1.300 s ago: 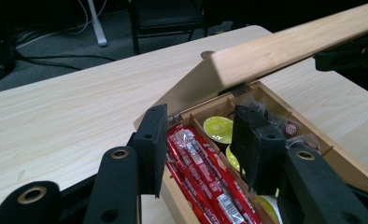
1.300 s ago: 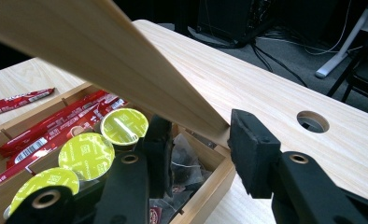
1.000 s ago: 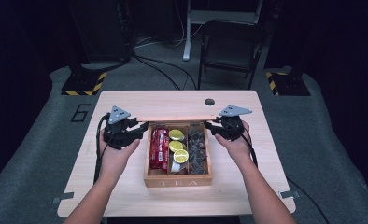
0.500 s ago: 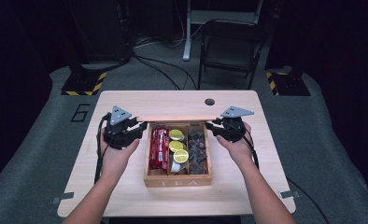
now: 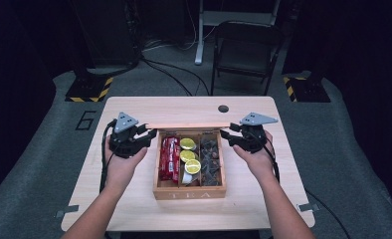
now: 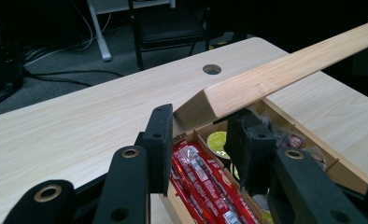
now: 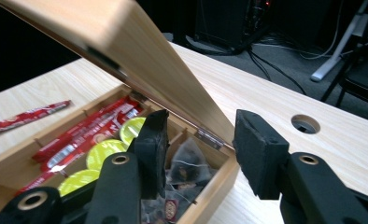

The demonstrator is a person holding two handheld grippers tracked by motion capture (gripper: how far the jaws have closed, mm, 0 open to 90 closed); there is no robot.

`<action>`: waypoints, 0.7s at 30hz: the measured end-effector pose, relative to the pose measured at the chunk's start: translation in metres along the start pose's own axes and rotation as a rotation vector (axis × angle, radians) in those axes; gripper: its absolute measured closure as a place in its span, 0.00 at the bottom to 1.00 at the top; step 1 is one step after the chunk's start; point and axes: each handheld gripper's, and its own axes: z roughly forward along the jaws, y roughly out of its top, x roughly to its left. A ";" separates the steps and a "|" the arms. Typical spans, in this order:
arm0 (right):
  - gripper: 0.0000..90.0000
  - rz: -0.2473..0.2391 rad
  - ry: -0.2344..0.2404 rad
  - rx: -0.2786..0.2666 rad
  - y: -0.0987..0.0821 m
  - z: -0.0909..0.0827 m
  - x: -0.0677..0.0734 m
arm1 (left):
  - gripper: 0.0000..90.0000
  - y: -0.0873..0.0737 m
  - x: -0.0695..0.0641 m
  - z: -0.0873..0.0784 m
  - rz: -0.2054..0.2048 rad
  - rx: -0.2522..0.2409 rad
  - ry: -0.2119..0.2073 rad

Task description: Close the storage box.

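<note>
Now both grippers bracket the raised lid of the tea box: left gripper grasps its corner; right gripper, jaws just opening, stands released.

Raised wooden lid over tea box, jaws apart.

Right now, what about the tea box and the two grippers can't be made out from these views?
- Lid underside: high view, seen edge-on.
- Left gripper grip on the lid: its jaws cover the contact.
- Dark packets: right gripper view, printing too small.
- Tea box front: cut off by the bottom edge, behind the right gripper.
</note>
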 end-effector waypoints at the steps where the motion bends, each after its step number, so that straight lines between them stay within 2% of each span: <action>1: 0.61 -0.001 0.003 0.000 0.003 -0.001 0.002 | 0.69 0.000 0.000 0.000 0.000 0.000 -0.001; 4: 0.60 -0.029 0.004 -0.007 0.010 -0.004 0.010 | 0.69 -0.001 0.000 -0.001 0.003 0.002 -0.001; 9: 0.60 -0.037 0.009 -0.002 0.016 -0.008 0.013 | 0.69 -0.003 -0.002 -0.002 0.009 0.008 -0.005; 15: 0.61 -0.081 0.006 0.003 0.020 -0.018 0.018 | 0.68 -0.005 -0.003 -0.002 0.010 0.005 -0.003; 21: 0.63 -0.061 0.035 0.002 0.016 -0.028 0.020 | 0.68 -0.008 -0.005 -0.004 0.019 0.011 -0.005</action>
